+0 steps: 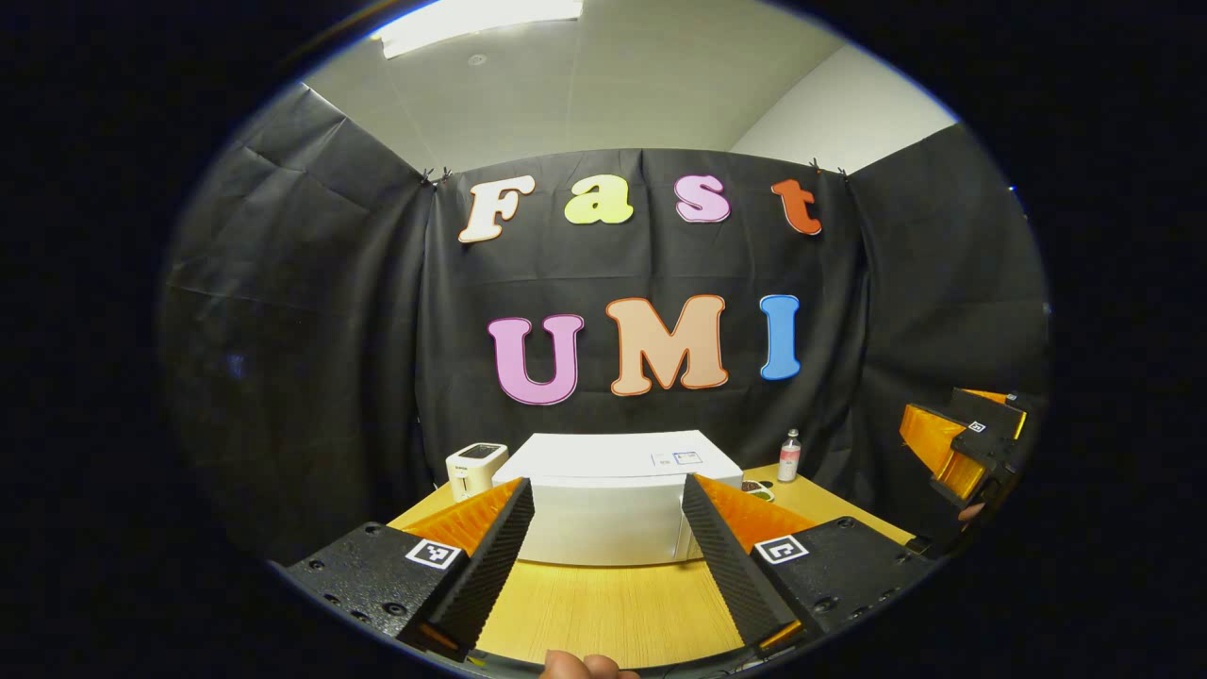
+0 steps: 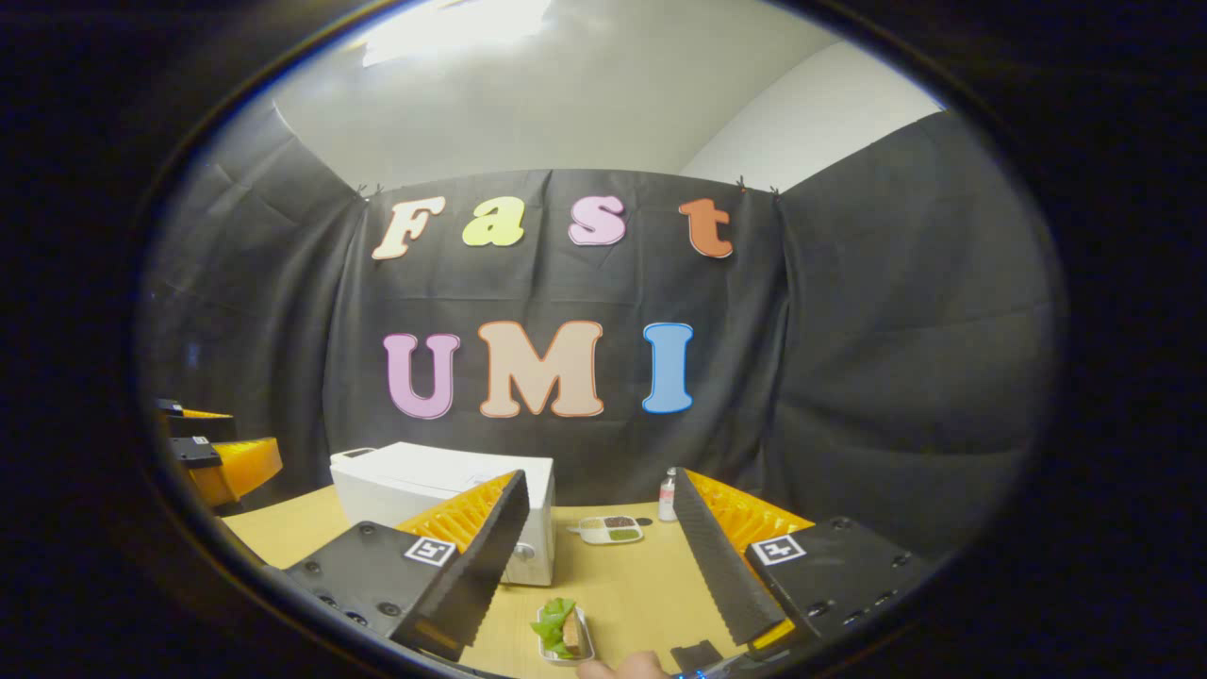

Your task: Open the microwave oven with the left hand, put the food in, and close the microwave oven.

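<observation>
**Both grippers spread and empty, microwave shut, food waiting on its plate**

I hold my left gripper (image 1: pixel 608 556) squarely before the microwave (image 1: pixel 613 500) because that hand must open the door; its fingers stand wide apart with nothing between them, so they can close on whatever edge or handle the door offers; the door looks shut, and from here I cannot make out a handle. The microwave sits on the wooden table (image 1: pixel 613 613), well apart from my fingertips; I judge the task hardly begun.

My right gripper (image 2: pixel 599 566) hangs over the near part of the table, fingers likewise spread and gripping nothing; just below and between them lies the food (image 2: pixel 563 630), green leaves and something brown on a small white plate, near to hand for lifting once the door swings open. Farther back, to the right of the microwave, stand a divided dish (image 2: pixel 611 530) and a small bottle (image 2: pixel 668 498); a little white device (image 1: pixel 476 469) stands at the microwave's left.
</observation>
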Tool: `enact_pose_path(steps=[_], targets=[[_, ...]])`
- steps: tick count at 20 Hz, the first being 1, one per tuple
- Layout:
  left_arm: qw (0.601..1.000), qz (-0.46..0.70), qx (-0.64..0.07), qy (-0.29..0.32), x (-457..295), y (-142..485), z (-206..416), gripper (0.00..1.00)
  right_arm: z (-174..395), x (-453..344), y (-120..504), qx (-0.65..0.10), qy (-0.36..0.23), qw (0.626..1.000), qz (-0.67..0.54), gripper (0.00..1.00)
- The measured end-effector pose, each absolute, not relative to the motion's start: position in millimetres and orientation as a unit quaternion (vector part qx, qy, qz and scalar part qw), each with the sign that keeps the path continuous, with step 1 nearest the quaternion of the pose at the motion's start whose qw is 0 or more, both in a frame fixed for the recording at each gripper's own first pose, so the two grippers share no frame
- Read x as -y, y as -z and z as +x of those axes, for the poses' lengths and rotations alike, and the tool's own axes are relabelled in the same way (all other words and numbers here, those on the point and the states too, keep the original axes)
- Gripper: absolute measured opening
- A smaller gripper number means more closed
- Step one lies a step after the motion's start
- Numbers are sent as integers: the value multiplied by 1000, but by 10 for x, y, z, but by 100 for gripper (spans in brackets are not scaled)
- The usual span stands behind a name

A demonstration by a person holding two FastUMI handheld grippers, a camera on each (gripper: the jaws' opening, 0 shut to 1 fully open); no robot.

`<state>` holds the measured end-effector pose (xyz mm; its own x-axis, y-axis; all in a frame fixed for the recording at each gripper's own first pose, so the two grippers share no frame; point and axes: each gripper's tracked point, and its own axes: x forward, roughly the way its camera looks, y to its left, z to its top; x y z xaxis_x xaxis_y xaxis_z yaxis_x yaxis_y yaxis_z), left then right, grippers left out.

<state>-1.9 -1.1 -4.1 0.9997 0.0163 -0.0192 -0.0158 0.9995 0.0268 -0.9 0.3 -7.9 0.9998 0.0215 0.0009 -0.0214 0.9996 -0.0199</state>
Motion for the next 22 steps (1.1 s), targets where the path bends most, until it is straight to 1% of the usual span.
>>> enact_pose_path(steps=[22], targets=[[1000,15,-15,13,140,106,69,97,-25,38,76,8,2,1000,-24,96]])
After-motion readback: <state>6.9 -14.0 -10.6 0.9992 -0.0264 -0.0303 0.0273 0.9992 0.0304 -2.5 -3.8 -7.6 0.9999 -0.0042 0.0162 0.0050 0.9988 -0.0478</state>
